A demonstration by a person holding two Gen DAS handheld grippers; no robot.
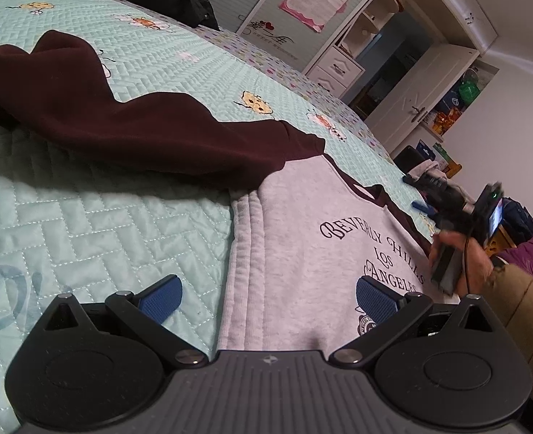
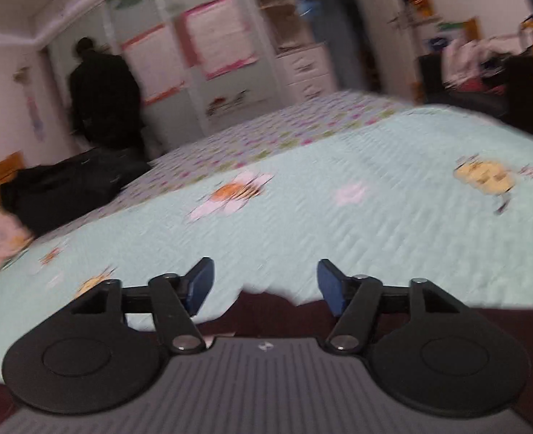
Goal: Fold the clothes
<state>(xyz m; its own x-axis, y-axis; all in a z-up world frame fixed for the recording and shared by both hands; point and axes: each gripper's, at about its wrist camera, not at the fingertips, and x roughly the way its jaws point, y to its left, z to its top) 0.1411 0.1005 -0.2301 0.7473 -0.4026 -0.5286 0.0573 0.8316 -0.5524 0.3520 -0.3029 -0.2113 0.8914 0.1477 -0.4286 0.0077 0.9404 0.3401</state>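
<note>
My grey-and-maroon sweatshirt (image 1: 302,224) lies flat on the bed (image 1: 103,224). Both hand-held grippers are spread and empty: left (image 1: 266,298) over the hem, right (image 2: 265,285) above a maroon sleeve (image 2: 277,311). I'd pinch the sleeve cuff cleanly, then fold inward.
</note>
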